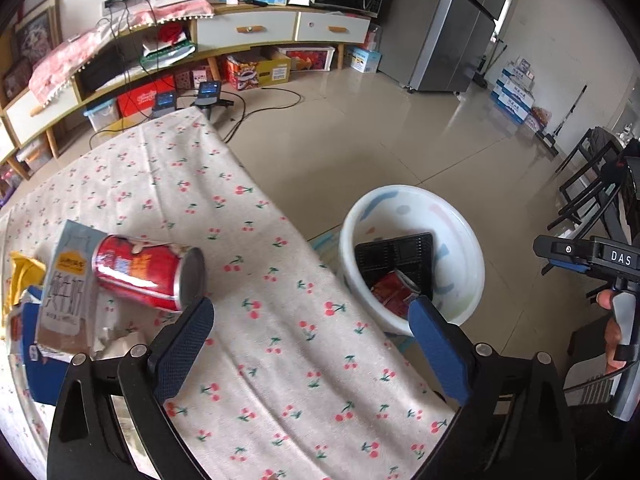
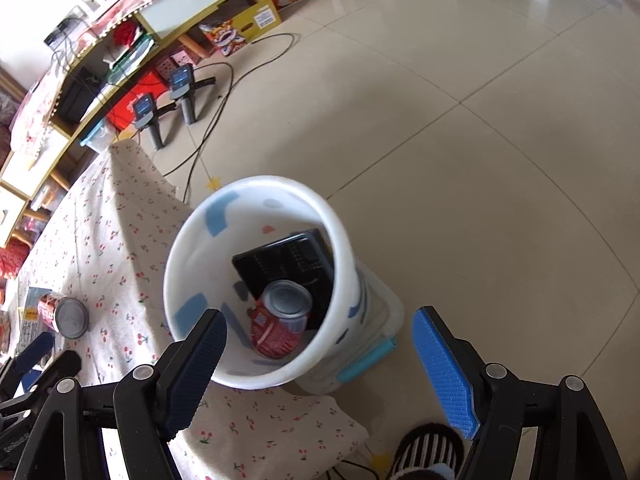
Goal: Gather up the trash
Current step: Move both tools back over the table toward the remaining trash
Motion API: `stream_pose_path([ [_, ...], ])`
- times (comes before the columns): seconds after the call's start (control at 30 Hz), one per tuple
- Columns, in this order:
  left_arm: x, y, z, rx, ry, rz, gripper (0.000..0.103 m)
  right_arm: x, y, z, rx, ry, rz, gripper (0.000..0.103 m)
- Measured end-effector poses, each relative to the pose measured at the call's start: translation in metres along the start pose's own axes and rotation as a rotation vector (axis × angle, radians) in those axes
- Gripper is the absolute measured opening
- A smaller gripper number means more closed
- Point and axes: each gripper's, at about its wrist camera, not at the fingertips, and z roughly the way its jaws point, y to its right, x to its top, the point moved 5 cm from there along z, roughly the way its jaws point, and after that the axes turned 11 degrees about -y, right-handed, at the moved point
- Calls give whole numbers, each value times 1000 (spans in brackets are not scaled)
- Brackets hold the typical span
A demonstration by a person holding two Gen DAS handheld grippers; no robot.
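A red can (image 1: 148, 274) lies on its side on the cherry-print tablecloth (image 1: 260, 272), on a milk carton (image 1: 66, 284), with yellow and blue wrappers (image 1: 22, 276) beside it. My left gripper (image 1: 312, 320) is open and empty, its left finger just right of the can. A white bin (image 2: 260, 280) stands off the table's right edge and holds a black tray (image 2: 288, 268) and a crushed red can (image 2: 280, 324). My right gripper (image 2: 320, 344) is open and empty above the bin. The bin (image 1: 412, 256) also shows in the left wrist view, with the right gripper (image 1: 584, 256) beyond it.
The table edge (image 1: 304, 240) runs diagonally beside the bin. Tiled floor (image 2: 480, 120) lies beyond, with cables and two handheld devices (image 2: 182, 92) by a low cabinet (image 1: 248, 32). A fridge (image 1: 460, 24) and black chairs (image 1: 588, 184) stand far right. A striped slipper (image 2: 428, 452) is below the gripper.
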Motion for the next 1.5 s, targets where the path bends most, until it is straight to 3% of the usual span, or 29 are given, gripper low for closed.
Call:
stream_pose_path([
  [0.33,-40,-84,-42,85,7,-80,100,-10,-65,14,13,-28,-118,82],
  [0.6,-84,-128,-50,122,-67,-143,100,-25,-118,28,18,-51,-207,82],
  [0.77,-122,-145,-43,141,-135,-198,100,-48,-147,37,36,-80,-265,83],
  [0.93,-151,-144,-42,154,-171,-235,100,-74,-175,48,2,-96,-360,83],
  [1.1,-172,-147,-41,105,-182,-289,99,-95,-195,67,-41,-120,-437,83],
  [1.17,-179,-150,-38,63,-194,-317,95,-101,-200,73,-54,-130,-461,83],
  [1.33,-190,-157,-24,1,-225,-375,73,-110,-210,82,-84,-136,-501,83],
  [1.43,-192,-162,-18,13,-232,-392,60,-113,-212,85,-84,-144,-508,83],
  [1.5,-189,-163,-18,50,-218,-378,42,-114,-213,87,-87,-147,-511,83],
])
